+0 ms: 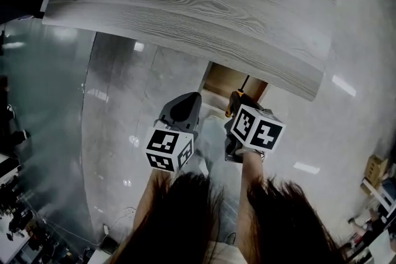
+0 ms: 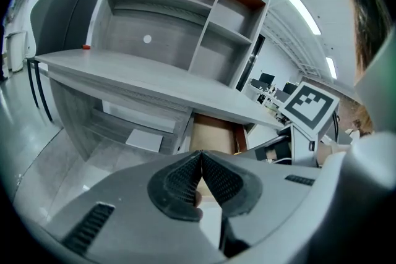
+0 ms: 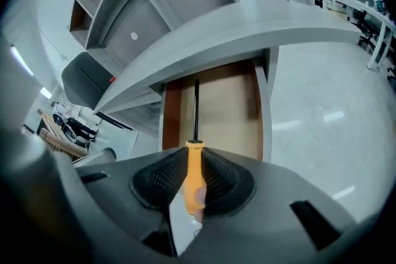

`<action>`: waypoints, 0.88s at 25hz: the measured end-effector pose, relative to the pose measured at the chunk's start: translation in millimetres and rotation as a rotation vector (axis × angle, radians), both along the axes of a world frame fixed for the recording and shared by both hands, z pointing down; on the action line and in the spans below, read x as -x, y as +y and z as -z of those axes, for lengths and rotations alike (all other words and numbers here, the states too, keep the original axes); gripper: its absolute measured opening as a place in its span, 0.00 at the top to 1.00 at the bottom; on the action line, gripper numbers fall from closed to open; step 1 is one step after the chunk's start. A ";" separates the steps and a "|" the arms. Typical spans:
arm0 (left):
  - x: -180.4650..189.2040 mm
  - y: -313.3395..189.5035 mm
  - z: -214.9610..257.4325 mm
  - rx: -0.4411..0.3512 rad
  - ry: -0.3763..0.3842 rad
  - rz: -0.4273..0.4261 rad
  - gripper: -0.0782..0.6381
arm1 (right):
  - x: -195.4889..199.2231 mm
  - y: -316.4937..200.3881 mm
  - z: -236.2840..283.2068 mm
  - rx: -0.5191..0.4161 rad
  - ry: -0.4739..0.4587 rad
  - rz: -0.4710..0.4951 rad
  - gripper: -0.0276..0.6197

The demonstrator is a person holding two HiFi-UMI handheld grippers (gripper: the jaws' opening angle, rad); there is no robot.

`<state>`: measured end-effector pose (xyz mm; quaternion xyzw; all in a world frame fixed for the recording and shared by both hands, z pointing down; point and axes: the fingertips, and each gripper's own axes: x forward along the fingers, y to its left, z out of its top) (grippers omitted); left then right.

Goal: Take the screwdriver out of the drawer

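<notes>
My right gripper is shut on the orange handle of the screwdriver. Its black shaft points out over the open drawer, whose tan bottom looks bare. In the head view the right gripper holds the screwdriver just in front of the drawer, under the desk's edge. My left gripper is shut with nothing between its pads. It hangs to the left of the right one, facing the drawer. The left gripper shows beside the right in the head view.
A grey wood-grain desk spans above the drawer, with a shelf unit on top. A small red thing lies on the desktop's left end. A dark chair back stands at the far left. The floor is glossy grey.
</notes>
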<state>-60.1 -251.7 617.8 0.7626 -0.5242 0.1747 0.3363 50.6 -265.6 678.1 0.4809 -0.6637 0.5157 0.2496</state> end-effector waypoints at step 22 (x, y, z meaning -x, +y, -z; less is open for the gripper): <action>-3.0 52.6 62.7 -0.047 -0.010 -0.072 0.87 | 10.0 66.1 52.9 -0.044 0.006 0.000 0.83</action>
